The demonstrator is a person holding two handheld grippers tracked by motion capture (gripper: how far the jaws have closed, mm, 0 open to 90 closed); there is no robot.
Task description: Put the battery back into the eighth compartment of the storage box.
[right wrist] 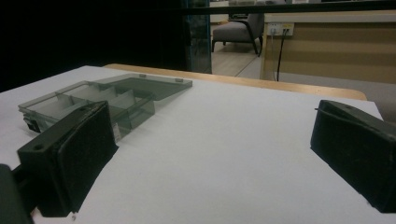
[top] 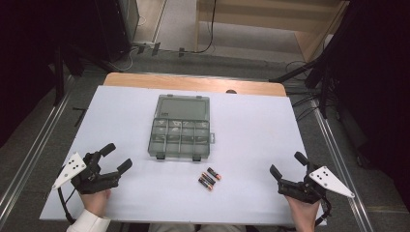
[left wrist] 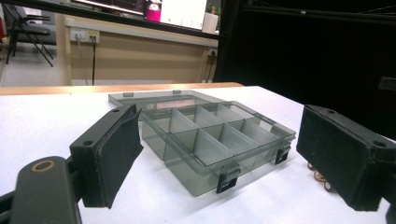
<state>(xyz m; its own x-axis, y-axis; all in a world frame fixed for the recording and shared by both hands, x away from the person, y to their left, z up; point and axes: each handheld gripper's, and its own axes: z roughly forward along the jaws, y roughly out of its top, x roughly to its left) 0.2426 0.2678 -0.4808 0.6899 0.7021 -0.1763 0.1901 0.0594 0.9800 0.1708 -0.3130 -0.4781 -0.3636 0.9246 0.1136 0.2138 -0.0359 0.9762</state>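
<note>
Clear grey compartment box (top: 180,126) sits centre frame in the high view on the white table (top: 251,125) — lid folded flat toward the top, dividers visible, latches on the near edge. Three batteries (top: 209,177) lie just below and right of it, apart from the box. Left gripper (top: 116,157) rests lower left, jaws spread, gripping nothing. Right gripper (top: 288,165) lower right — also spread wide, nothing between its jaws.
</note>
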